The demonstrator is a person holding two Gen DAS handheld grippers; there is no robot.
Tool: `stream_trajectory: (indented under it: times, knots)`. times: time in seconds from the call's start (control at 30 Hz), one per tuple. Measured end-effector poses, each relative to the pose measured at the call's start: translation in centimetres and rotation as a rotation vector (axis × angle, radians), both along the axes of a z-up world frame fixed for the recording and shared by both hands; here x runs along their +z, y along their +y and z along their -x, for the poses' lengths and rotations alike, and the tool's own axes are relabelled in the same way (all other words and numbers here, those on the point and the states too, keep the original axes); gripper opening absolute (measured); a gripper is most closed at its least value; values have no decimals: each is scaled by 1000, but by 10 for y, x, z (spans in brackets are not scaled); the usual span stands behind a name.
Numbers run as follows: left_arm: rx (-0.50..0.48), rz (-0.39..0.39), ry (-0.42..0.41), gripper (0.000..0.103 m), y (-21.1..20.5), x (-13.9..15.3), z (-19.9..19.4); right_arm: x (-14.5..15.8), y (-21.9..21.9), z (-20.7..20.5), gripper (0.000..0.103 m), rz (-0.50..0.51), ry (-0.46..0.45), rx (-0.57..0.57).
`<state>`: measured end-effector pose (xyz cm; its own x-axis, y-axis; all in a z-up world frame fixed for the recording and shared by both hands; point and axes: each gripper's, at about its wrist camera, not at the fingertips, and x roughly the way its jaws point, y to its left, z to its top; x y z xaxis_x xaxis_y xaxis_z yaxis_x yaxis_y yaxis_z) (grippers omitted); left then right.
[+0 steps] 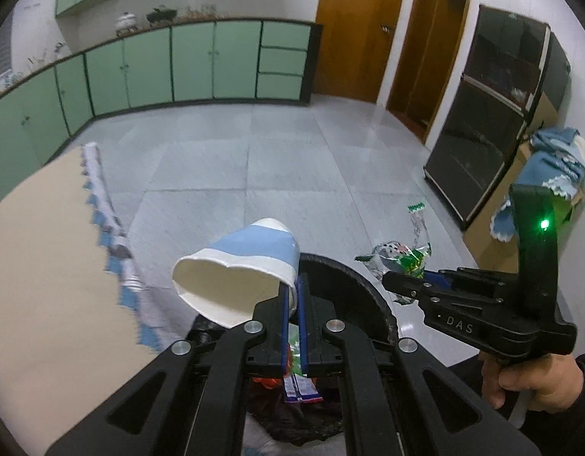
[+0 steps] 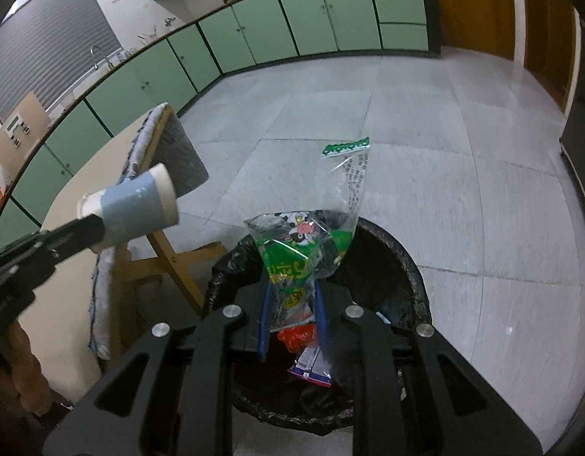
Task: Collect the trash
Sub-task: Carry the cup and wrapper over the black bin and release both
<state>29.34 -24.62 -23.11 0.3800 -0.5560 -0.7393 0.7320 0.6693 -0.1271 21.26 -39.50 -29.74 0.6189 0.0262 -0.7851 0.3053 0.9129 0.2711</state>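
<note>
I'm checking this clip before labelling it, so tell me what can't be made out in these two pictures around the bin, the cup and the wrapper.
- Bin: near rim and much of the inside hidden by the right gripper, right wrist view.
- Wrapper: print too small to read.
- Cup: pinched rim behind the left gripper, left wrist view.
- Counter items: too small, both views.

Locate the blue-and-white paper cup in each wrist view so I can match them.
Left wrist: paper cup at centre, pinched by the rim in the left tongs.
Right wrist: paper cup at left, on the tongs' tip.
Shared landmark: the black-lined bin beneath.
</note>
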Motion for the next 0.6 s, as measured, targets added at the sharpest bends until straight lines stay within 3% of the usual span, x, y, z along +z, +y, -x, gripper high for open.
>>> stream_trajectory:
  times: [0.33, 0.4, 0.5, 0.6]
  knots:
    - [-23, -73, 54, 4, -26, -28, -5, -18, -19, -11, 20, -40, 60, -20]
    - [-21, -87, 69, 4, -28, -32, -9, -25, -21, -14, 24, -52, 89, -22]
    - [-11, -119, 105, 6, -32, -41, -16, -32, -24, -16, 39, -55, 121, -38]
    - [-1, -130, 137, 10, -34, -47, -22, -33, -24, -15, 43, -50, 120, -38]
